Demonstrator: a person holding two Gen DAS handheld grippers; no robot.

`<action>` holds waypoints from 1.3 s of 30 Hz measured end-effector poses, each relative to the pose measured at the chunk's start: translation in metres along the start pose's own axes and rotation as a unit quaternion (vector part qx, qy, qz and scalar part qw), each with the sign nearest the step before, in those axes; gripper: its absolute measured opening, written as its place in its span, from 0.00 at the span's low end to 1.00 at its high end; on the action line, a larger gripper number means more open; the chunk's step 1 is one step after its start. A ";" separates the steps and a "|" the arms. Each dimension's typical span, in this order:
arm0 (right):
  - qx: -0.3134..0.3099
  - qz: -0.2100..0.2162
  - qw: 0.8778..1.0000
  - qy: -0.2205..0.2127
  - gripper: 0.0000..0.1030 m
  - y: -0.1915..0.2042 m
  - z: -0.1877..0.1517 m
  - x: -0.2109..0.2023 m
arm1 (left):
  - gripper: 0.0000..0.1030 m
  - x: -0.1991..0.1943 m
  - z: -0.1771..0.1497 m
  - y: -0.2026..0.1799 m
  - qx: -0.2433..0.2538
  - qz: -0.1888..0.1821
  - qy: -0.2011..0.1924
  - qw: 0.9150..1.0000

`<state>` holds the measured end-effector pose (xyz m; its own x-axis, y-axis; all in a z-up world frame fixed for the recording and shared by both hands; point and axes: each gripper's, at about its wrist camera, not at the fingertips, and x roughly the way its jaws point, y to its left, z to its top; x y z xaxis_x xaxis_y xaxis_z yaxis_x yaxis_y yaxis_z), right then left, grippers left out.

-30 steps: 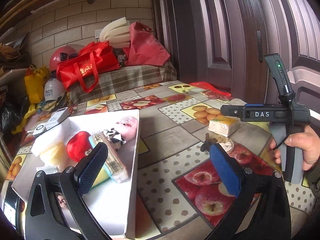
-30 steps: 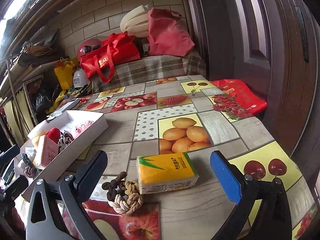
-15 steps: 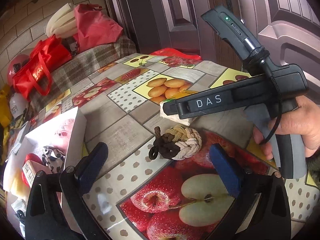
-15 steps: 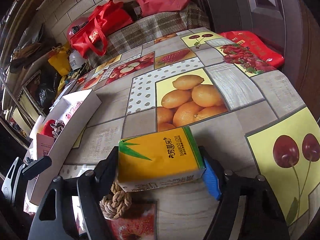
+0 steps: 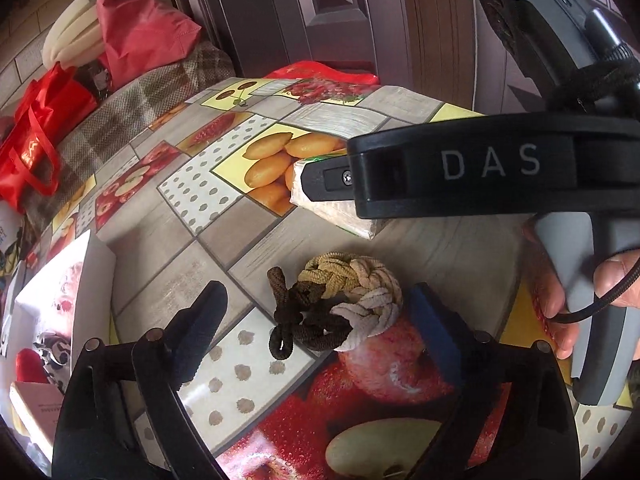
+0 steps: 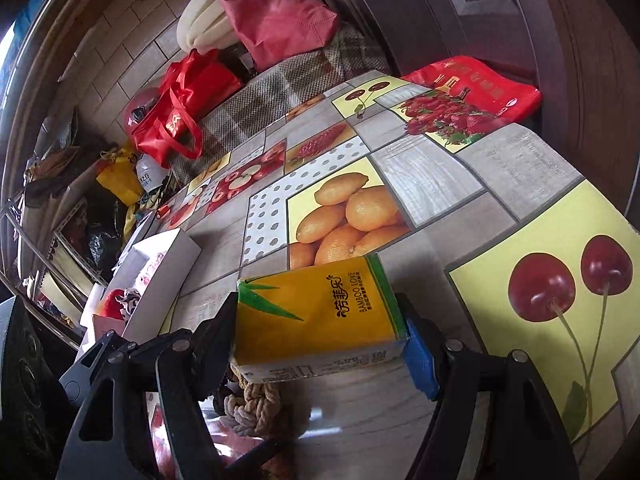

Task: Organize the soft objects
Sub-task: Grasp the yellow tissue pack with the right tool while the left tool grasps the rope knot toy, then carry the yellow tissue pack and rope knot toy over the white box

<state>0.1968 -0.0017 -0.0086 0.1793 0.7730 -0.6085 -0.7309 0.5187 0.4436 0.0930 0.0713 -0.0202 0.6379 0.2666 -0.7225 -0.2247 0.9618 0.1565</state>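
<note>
Nearest on the fruit-print tablecloth (image 6: 420, 184), left gripper (image 5: 320, 320) sits open around the knotted rope toy (image 5: 340, 300), pads not clearly pressing; right gripper (image 6: 320, 340) is clamped on both ends of the yellow tissue pack (image 6: 320, 312), just beyond the toy. Left of them, white box (image 6: 168, 264) holds red plush and other soft items. Farther back: plaid bench (image 6: 280, 92), red bags (image 6: 184, 104), brick wall, dark door.

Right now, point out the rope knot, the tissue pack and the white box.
Braided brown-and-cream rope knot (image 5: 344, 300): left wrist view, woven centre.
Yellow bamboo-print tissue pack (image 6: 320, 312): right wrist view, top face.
White cardboard box (image 6: 168, 264): right wrist view, side wall.
</note>
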 end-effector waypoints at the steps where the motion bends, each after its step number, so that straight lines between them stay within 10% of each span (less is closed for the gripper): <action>1: 0.002 0.001 1.000 0.001 0.71 -0.001 0.000 0.001 | 0.77 0.002 0.001 0.002 -0.006 -0.002 0.003 1.000; 2: 0.005 0.002 1.000 0.002 0.72 -0.002 0.000 0.001 | 0.57 0.005 0.001 0.004 -0.011 -0.008 0.010 1.000; 5: 0.010 0.005 1.000 0.002 0.72 -0.004 0.000 0.002 | 0.41 0.004 0.001 0.008 -0.021 -0.013 0.007 1.000; 20: -0.005 -0.001 0.999 -0.050 0.72 0.003 -0.001 -0.017 | 0.22 -0.040 -0.014 0.030 -0.090 0.005 -0.082 0.993; 22: -0.003 0.000 0.999 -0.050 0.72 0.003 -0.001 -0.017 | 0.25 -0.040 -0.015 0.033 -0.101 0.004 -0.078 0.992; 24: -0.003 0.001 0.999 -0.048 0.72 0.003 -0.001 -0.017 | 0.67 -0.038 -0.015 0.033 -0.104 0.012 -0.073 0.992; 26: 0.000 0.004 0.999 -0.044 0.72 0.003 -0.001 -0.015 | 0.87 -0.035 -0.014 0.031 -0.100 0.015 -0.065 0.993; 35: 0.006 0.012 0.999 -0.035 0.72 0.000 -0.001 -0.013 | 0.86 0.003 -0.011 0.021 -0.070 0.006 0.030 0.997; 39: 0.008 0.013 0.999 -0.035 0.72 0.001 -0.002 -0.012 | 0.38 -0.001 -0.013 0.022 -0.072 -0.012 0.019 0.997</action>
<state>0.1930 -0.0117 -0.0019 0.2058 0.8098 -0.5494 -0.7260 0.5028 0.4692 0.0784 0.0911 -0.0249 0.6159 0.2386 -0.7508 -0.3149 0.9481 0.0430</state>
